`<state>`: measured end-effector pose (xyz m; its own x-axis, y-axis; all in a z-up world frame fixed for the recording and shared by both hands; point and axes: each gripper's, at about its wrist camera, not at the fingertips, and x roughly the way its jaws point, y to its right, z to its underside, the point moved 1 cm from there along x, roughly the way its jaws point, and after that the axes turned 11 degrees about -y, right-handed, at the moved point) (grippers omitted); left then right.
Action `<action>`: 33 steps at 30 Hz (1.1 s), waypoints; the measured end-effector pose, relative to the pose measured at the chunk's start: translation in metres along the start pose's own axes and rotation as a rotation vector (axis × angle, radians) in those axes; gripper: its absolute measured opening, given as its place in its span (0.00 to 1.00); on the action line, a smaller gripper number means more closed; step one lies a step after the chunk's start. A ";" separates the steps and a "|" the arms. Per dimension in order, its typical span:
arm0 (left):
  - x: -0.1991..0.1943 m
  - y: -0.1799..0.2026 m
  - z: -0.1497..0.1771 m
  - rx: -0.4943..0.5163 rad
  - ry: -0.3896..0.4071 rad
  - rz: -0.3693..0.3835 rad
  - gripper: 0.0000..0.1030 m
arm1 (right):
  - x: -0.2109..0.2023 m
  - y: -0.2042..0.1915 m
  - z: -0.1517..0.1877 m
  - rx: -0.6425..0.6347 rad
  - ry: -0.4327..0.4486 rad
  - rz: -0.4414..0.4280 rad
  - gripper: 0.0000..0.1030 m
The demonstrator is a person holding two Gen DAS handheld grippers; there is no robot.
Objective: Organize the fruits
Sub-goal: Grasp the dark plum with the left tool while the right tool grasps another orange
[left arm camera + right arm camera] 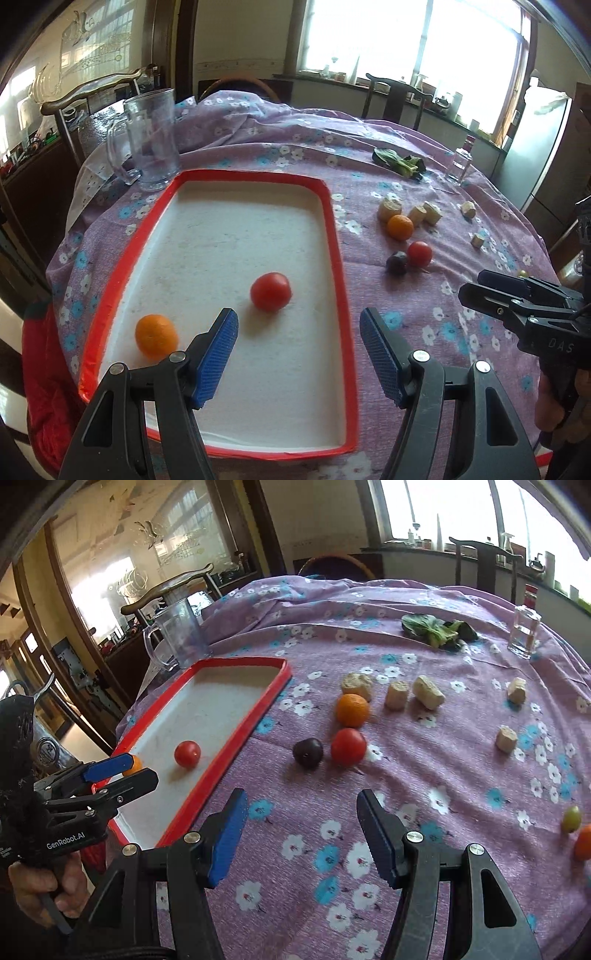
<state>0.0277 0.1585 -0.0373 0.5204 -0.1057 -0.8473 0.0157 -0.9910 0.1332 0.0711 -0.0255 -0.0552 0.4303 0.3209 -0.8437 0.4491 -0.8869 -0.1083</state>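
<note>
**Two fruits in the tray, both grippers empty above the table**

Nearest the left wrist camera, the left gripper [299, 325] hangs over the near end of the red-rimmed white tray [338, 258], its blue pads [218, 354] spread apart with nothing between them. The right gripper [301, 812] is likewise open and empty, tilted down over bare flowered tablecloth [332, 886] just beside the tray's long edge. Each hand shows only in the other camera: a few fingers [40, 886] curled round the left handle at the frame's lower left, and a sliver of the right hand at the lower right corner of the left view.

Inside the tray lie a mandarin [156, 336] near the close corner and a red tomato [270, 291] farther in, apart from each other. From the right wrist view the mandarin is almost wholly hidden behind the left gripper's fingers.

Out on the cloth, a dark plum [307, 752] lies just beside a second tomato [348, 746], with a second mandarin [352, 710] behind them. Pale cut chunks [428, 692] are scattered beyond; what they are is hard to tell. Only the right view shows a green grape [571, 818] and an orange fruit cut off at the right edge [584, 842].

Farther back sit a clear glass mug [151, 140] touching the tray's far corner, a leafy green [436, 629] and a small glass bottle [524, 631].
</note>
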 end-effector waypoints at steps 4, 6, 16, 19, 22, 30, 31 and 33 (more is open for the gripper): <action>0.005 0.017 -0.003 0.033 -0.005 0.020 0.66 | -0.010 0.021 0.011 0.038 0.009 0.025 0.61; 0.008 0.025 -0.005 0.046 -0.011 0.035 0.66 | -0.016 0.031 0.016 0.053 0.016 0.043 0.61; 0.033 0.071 -0.022 0.134 -0.035 0.086 0.66 | -0.050 0.103 0.052 0.194 0.039 0.150 0.61; 0.043 0.082 -0.028 0.149 -0.045 0.092 0.66 | -0.060 0.124 0.061 0.232 0.045 0.181 0.61; 0.053 0.090 -0.035 0.167 -0.051 0.087 0.66 | -0.069 0.144 0.068 0.267 0.052 0.212 0.61; 0.092 0.099 -0.062 0.161 -0.083 0.050 0.63 | -0.085 0.196 0.074 0.342 0.065 0.307 0.60; 0.097 0.100 -0.065 0.162 -0.090 0.042 0.62 | -0.084 0.202 0.073 0.350 0.061 0.316 0.60; 0.109 0.101 -0.071 0.166 -0.106 0.026 0.61 | -0.081 0.212 0.071 0.360 0.051 0.327 0.60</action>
<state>0.1462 0.0523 -0.0795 0.4259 -0.1312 -0.8952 -0.1421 -0.9868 0.0771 0.0758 -0.2632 -0.0470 0.5459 0.0139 -0.8378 -0.0114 -0.9996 -0.0240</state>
